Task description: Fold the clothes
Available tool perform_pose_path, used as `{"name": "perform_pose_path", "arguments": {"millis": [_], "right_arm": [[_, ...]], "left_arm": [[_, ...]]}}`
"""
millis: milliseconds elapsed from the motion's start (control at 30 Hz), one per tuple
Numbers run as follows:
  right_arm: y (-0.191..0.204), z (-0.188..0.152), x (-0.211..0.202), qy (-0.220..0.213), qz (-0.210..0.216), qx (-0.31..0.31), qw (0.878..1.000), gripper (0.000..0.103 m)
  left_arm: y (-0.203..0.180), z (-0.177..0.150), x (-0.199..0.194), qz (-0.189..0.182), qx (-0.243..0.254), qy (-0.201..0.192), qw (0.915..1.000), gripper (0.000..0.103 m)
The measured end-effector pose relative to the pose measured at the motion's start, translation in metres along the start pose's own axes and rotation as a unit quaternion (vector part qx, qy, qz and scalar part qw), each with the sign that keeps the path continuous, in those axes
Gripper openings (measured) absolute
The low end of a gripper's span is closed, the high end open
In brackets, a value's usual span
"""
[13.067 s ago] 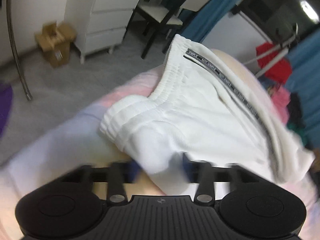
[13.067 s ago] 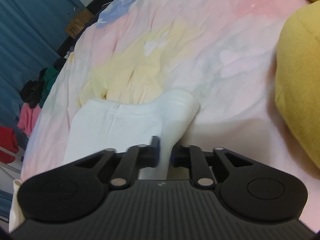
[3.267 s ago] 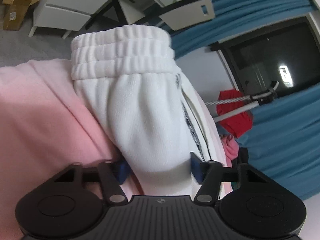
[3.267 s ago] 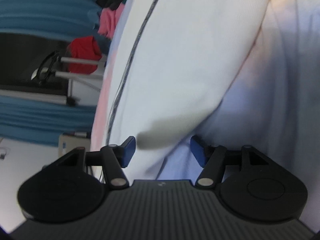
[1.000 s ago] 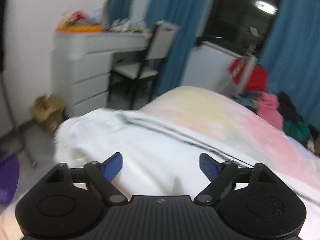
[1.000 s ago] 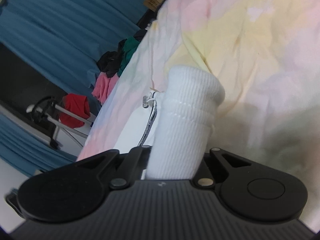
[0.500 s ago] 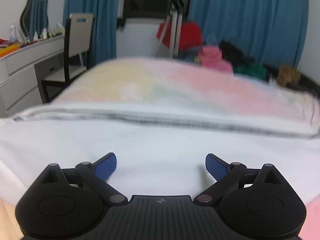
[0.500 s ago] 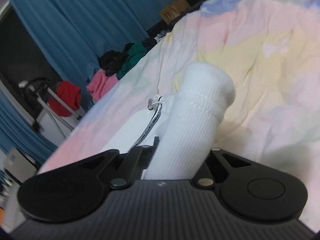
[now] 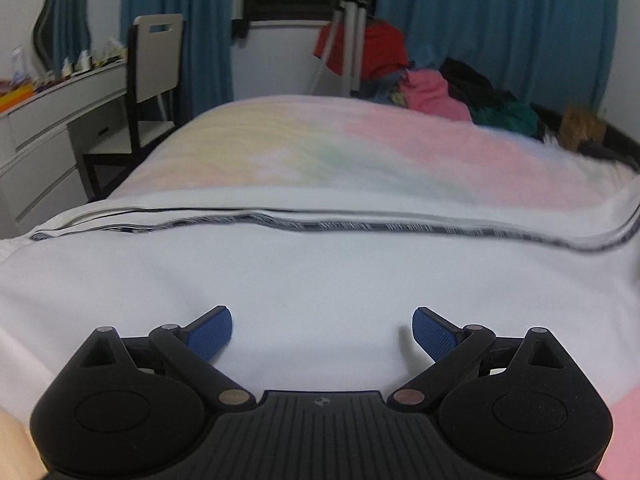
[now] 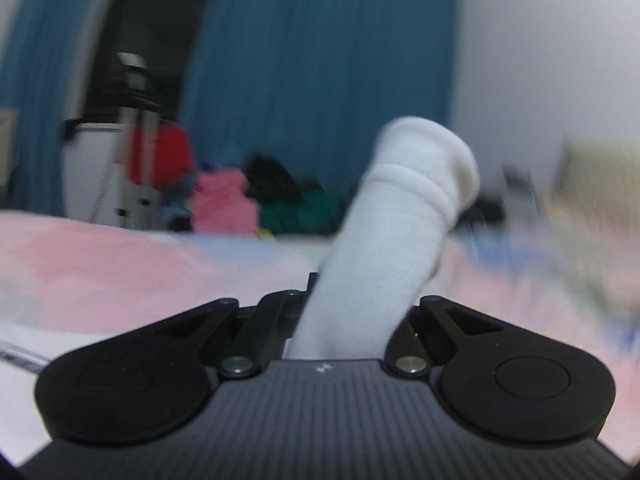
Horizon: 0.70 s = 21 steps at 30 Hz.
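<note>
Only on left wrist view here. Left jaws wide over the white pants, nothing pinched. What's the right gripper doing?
Observer: The right gripper is shut on a ribbed white cuff of the pants.
Operator: Cuff lying on the bed?
Observer: No, it sticks up above the pastel bedspread, in front of the blue curtain.
Operator: Sharp picture?
Observer: No, the background is blurred; the red garment on the rack is smeared.
</note>
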State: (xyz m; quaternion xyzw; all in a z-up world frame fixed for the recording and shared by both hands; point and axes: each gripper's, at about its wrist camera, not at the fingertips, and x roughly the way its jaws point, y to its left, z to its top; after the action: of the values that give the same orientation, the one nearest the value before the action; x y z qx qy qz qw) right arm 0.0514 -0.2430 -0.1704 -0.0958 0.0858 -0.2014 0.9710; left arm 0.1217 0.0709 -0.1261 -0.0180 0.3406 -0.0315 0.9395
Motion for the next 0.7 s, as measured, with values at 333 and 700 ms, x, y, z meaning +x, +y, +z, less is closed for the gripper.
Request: {"name": "perform_pose_path", "arguments": {"millis": [333, 700], "right_arm": [[0.200, -0.031, -0.075, -0.011, 0.186, -0.166, 0.968, 0.010], [0.228, -0.058, -0.091, -0.030, 0.227, -0.236, 0.945, 0.010]], "left_arm": [[0.056, 0.022, -0.048, -0.018, -0.120, -0.052, 0.9912, 0.098], [0.069, 0.024, -0.045, -0.033, -0.154, -0.049, 0.9864, 0.098]]}}
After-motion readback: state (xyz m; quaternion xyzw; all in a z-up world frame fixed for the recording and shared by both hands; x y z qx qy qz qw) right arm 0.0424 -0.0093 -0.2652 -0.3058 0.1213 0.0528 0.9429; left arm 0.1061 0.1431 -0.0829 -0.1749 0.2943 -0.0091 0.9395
